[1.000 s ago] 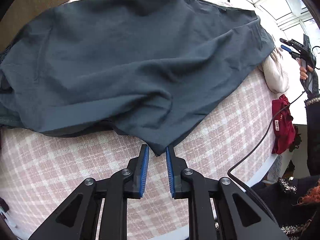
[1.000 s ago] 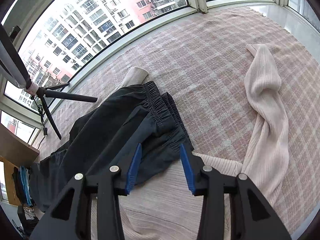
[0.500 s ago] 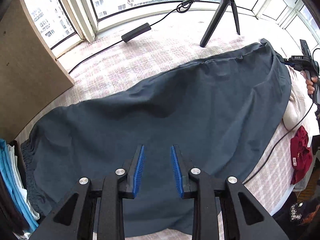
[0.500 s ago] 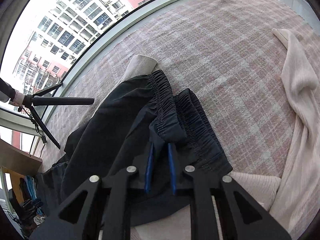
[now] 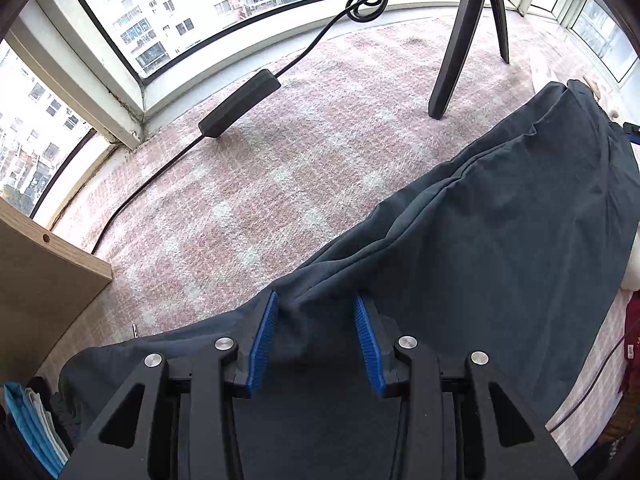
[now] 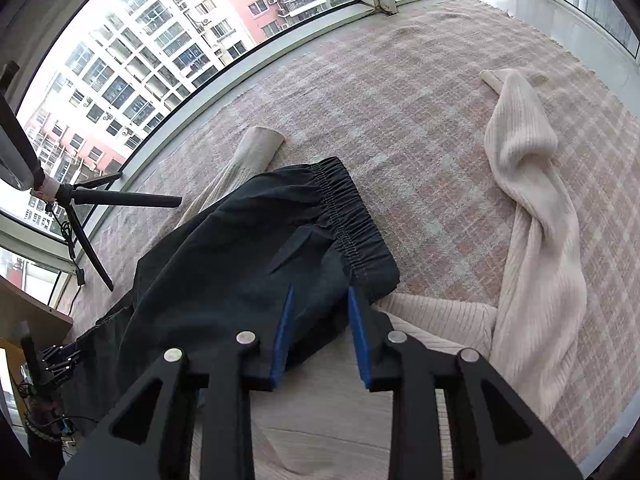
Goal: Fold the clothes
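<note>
Both of your grippers, left [image 5: 316, 340] and right [image 6: 320, 334], had their jaws parted and empty over the dark trousers [image 6: 248, 256], which lay beside the cream sweater [image 6: 536, 240].

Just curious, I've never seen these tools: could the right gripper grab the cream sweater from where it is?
Probably yes. The right gripper is open, and the cream sweater lies uncovered on the pink blanket just to its right; only the dark trousers sit under its fingers.
</note>
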`<state>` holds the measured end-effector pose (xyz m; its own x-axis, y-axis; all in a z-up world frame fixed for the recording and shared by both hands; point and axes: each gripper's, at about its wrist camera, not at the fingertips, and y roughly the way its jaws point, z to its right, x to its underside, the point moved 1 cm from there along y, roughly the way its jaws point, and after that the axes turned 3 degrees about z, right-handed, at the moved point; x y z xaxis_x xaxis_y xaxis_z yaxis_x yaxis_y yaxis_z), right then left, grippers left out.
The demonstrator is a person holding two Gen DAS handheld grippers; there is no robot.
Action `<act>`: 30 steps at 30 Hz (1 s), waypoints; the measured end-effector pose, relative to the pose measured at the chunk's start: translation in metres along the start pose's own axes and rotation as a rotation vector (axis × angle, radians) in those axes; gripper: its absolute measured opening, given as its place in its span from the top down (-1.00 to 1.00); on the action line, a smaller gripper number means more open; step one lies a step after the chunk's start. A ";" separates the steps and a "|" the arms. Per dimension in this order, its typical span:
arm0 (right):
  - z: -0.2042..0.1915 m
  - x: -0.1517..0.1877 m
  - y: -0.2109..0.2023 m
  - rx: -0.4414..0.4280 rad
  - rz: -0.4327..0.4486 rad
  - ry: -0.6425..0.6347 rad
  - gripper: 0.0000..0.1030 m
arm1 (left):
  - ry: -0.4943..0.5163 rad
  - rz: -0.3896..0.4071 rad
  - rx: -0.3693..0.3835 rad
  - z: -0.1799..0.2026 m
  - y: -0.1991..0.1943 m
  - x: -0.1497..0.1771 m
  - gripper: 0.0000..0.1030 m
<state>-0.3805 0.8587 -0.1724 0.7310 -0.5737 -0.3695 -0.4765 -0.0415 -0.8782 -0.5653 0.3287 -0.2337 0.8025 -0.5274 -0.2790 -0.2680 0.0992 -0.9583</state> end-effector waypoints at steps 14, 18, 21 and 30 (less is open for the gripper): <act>0.003 0.005 0.012 0.190 -0.068 -0.142 0.42 | -0.088 0.095 0.002 -0.022 -0.016 0.000 0.60; 0.006 -0.014 -0.021 0.089 0.060 -0.143 0.20 | -0.058 0.098 -0.016 -0.012 -0.027 0.001 0.50; 0.009 -0.036 -0.016 0.100 0.123 -0.207 0.20 | -0.034 0.101 0.040 0.006 -0.035 0.002 0.50; 0.016 -0.038 0.068 -0.094 -0.087 -0.236 0.20 | 0.013 0.001 0.001 0.043 -0.034 0.012 0.47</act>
<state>-0.4327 0.8903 -0.2230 0.8596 -0.3587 -0.3639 -0.4420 -0.1646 -0.8818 -0.5239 0.3552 -0.2073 0.7952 -0.5386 -0.2787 -0.2676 0.1007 -0.9583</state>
